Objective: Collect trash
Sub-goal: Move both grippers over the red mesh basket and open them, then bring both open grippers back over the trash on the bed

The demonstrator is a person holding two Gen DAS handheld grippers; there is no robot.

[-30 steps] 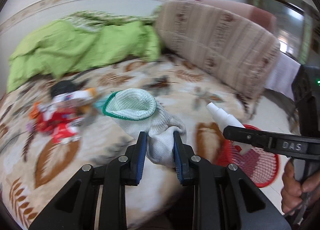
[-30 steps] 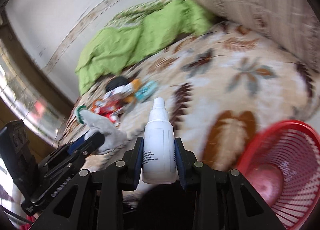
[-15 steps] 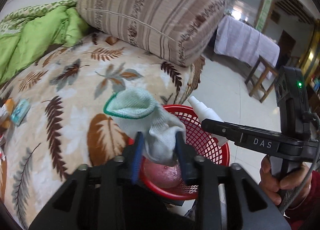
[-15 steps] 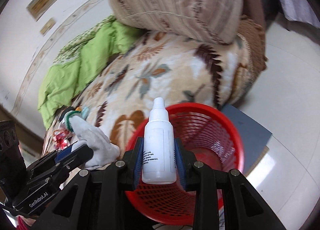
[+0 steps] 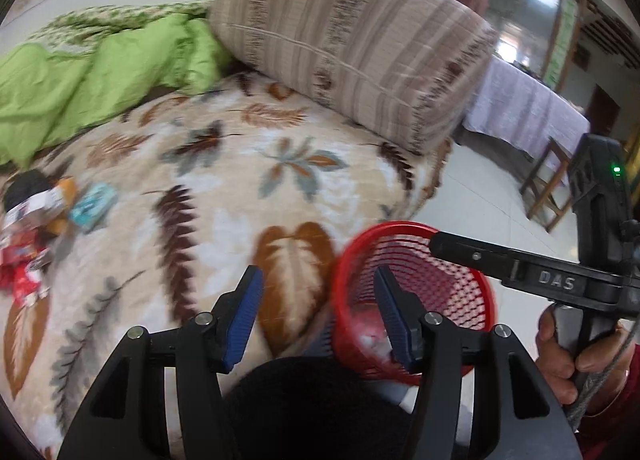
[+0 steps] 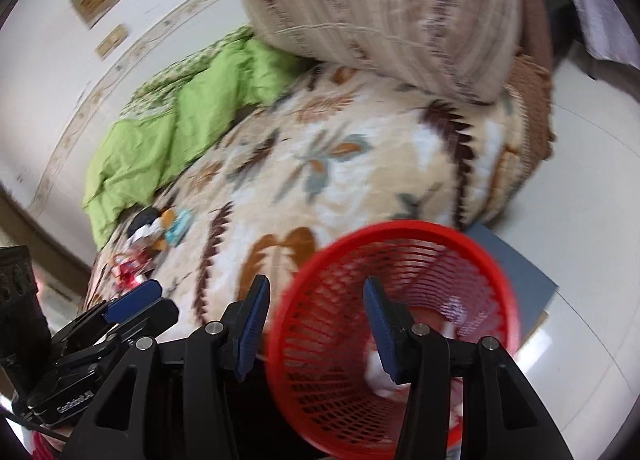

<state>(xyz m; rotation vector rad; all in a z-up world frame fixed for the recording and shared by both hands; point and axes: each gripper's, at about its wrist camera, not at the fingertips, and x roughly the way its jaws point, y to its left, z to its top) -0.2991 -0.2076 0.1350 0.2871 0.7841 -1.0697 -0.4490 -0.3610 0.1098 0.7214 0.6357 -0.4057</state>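
Trash wrappers (image 5: 30,228) lie heaped on the leaf-patterned bed (image 5: 224,196), well apart from the red mesh basket (image 6: 396,340) beside it. Left gripper (image 5: 316,312) and right gripper (image 6: 316,324), jaws just opening, stand spread and empty above the basket.

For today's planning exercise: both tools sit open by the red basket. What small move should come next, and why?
Probably swing the left tool back toward the wrapper pile on the blanket. Both tools' jaws have just been opening, nothing is between them, the right tool is also free, and white items lie in the red basket.
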